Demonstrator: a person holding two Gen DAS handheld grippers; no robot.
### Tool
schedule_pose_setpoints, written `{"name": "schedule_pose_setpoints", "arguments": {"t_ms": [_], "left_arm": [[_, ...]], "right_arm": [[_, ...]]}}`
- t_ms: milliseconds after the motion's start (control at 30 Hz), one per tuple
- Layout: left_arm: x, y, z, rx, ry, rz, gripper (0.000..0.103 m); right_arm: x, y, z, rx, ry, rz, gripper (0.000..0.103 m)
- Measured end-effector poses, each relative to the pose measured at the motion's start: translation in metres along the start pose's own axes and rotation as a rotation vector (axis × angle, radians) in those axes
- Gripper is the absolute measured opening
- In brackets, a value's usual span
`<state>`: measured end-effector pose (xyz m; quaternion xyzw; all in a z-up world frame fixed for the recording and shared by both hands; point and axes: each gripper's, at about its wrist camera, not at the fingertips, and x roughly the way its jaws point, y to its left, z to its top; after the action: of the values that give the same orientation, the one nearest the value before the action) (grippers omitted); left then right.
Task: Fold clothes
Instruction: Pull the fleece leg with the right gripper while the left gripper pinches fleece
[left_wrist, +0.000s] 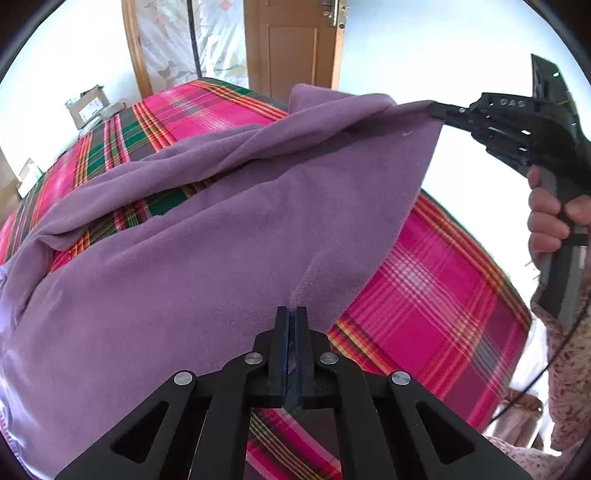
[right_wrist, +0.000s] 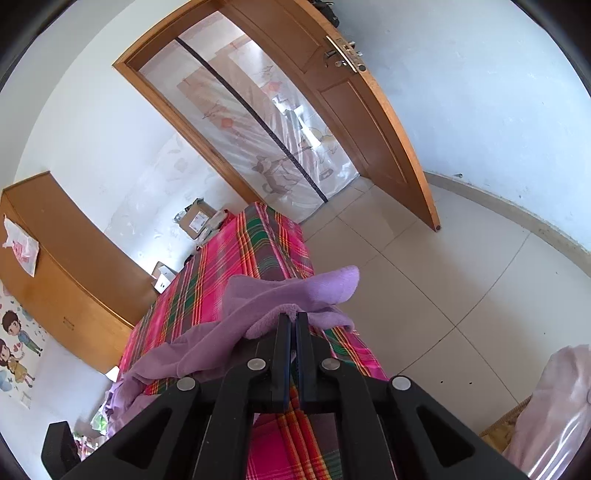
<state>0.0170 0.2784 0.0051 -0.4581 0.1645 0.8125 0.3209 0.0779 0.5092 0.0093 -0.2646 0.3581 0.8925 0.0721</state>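
White walls (right_wrist: 480, 92), tiled floor (right_wrist: 443, 266), open wooden door (right_wrist: 369, 110).

The purple garment (left_wrist: 192, 266) runs off the left wrist view's left edge, its shape unreadable, while the person's hand (left_wrist: 550, 218) is cropped at right and the cardboard boxes' (right_wrist: 197, 218) labels appear too small to read.

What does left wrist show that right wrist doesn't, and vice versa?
Left wrist only: the right gripper from outside, shut on a raised corner of the purple cloth, and the hand on its handle; most of the cloth spread out.

Right wrist only: the floor, a cabinet, wall stickers, the whole doorway.

Both: the cloth on the plaid cover, the door, boxes, and each view's own gripper pinching cloth, the left gripper at the near edge.
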Motion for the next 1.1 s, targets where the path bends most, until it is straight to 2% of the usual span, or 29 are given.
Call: {"name": "schedule_pose_setpoints", "arguments": {"t_ms": [200, 567, 700, 733, 833, 933, 1100], "left_arm": [[-0.012, 0.002, -0.004, -0.015, -0.016, -0.042, 0.002], [-0.026, -0.002, -0.007, -0.034, -0.034, -0.072, 0.002], [-0.019, -0.003, -0.011, -0.050, 0.006, -0.039, 0.005], [-0.018, -0.004, -0.013, -0.045, 0.014, -0.033, 0.008], [-0.021, -0.014, -0.019, -0.003, 0.009, -0.016, 0.028], [-0.024, -0.026, -0.020, 0.038, -0.008, -0.001, 0.034], [-0.018, -0.042, -0.020, 0.116, -0.017, 0.151, 0.034]], "right_arm": [[-0.006, -0.004, -0.003, 0.010, -0.005, -0.007, 0.002], [-0.013, -0.017, -0.008, 0.047, -0.006, -0.034, 0.002], [-0.008, -0.022, -0.008, 0.063, 0.005, -0.040, 0.002], [-0.008, -0.022, -0.007, 0.067, 0.003, -0.035, 0.002], [-0.011, -0.018, -0.002, 0.059, -0.004, -0.020, 0.002], [-0.013, -0.008, 0.003, 0.036, -0.016, -0.014, 0.002], [-0.015, 0.008, 0.011, 0.004, -0.024, 0.007, 0.002]]}}
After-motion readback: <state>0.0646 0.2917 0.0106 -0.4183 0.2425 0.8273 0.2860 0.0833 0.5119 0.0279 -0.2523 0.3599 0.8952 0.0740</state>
